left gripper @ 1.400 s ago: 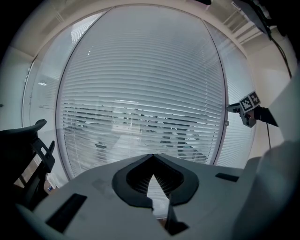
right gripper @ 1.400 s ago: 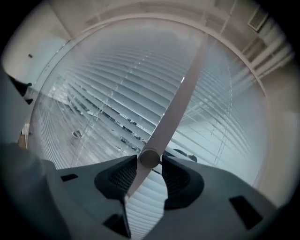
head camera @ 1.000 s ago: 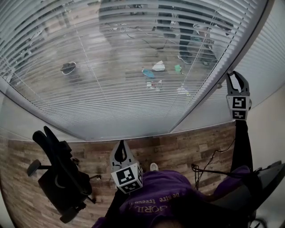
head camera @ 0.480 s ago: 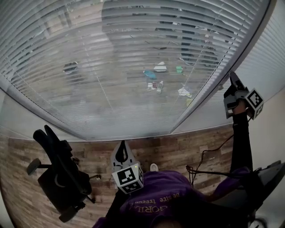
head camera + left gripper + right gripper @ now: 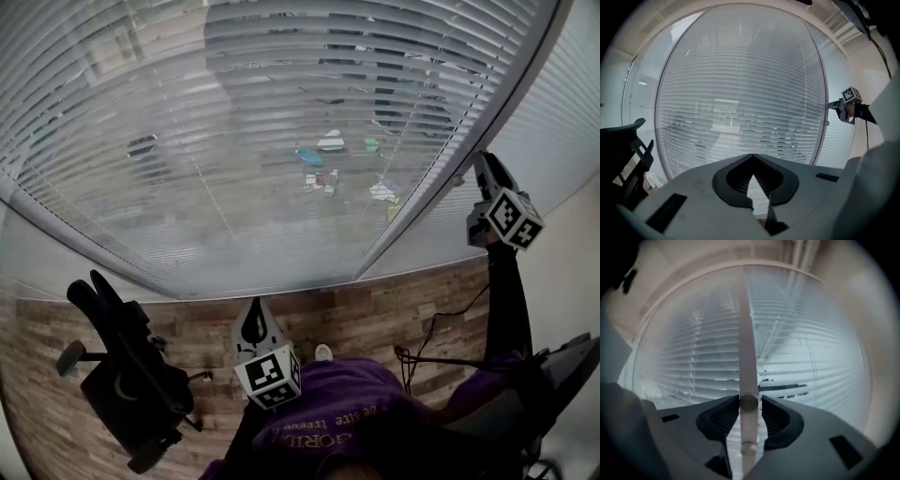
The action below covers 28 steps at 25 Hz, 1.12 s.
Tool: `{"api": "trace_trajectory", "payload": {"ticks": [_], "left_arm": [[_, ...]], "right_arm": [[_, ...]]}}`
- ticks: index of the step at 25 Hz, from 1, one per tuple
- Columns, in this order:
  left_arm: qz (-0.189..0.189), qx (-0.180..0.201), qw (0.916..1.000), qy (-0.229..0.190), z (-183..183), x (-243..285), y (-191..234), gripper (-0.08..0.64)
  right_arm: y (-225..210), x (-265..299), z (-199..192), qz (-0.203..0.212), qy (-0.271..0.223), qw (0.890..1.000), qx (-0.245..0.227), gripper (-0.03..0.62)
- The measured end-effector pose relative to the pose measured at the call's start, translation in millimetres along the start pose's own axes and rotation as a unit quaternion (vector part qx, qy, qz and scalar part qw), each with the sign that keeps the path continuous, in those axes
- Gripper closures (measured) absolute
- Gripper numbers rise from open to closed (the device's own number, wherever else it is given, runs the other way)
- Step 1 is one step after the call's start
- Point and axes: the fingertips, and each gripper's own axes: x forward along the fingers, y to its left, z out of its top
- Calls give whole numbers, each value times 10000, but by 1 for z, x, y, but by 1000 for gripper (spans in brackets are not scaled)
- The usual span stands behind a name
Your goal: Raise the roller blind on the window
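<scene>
Down at the left, an office chair (image 5: 131, 384) stands on the wooden floor (image 5: 375, 319). Mid-room, the left tool (image 5: 255, 305) hangs low, jaws closed on nothing, spare for now. Across the window the blind (image 5: 281, 141) lies fully lowered. At its right edge the right tool (image 5: 486, 167) clasps the wand (image 5: 747, 357), jaws just eased slightly wider, probably to twist the slats.

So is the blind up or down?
Down. In the head view the blind hangs all the way to the bottom frame, with its slats spread across the whole pane and nothing gathered at the bottom.
</scene>
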Motion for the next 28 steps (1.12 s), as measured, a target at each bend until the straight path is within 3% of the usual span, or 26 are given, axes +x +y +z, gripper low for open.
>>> {"api": "trace_trajectory", "payload": {"ticks": [2,4,10,12,16,28], "left_arm": [[4,-2,10000,9,1,-1,1,560],[3,0,10000,12,3,-2,2,560],[22,-2,10000,-4,5,-3,6,560],[32,-9,10000,-17,6,-2,6,560],[46,-42,10000,-3,6,-3,7,560],[32,-49,10000,-8,8,2,11,558]], "right_arm": [[4,1,1,-185,93,9917,-1268,465],[9,3,1,-274,235,9771,-2099,465],[10,5,0,-396,259,9539,-2963,465],[10,6,0,-373,262,9516,-3038,466],[9,6,1,-324,239,9634,-2649,468],[6,8,0,-400,328,9738,-2213,468]]}}
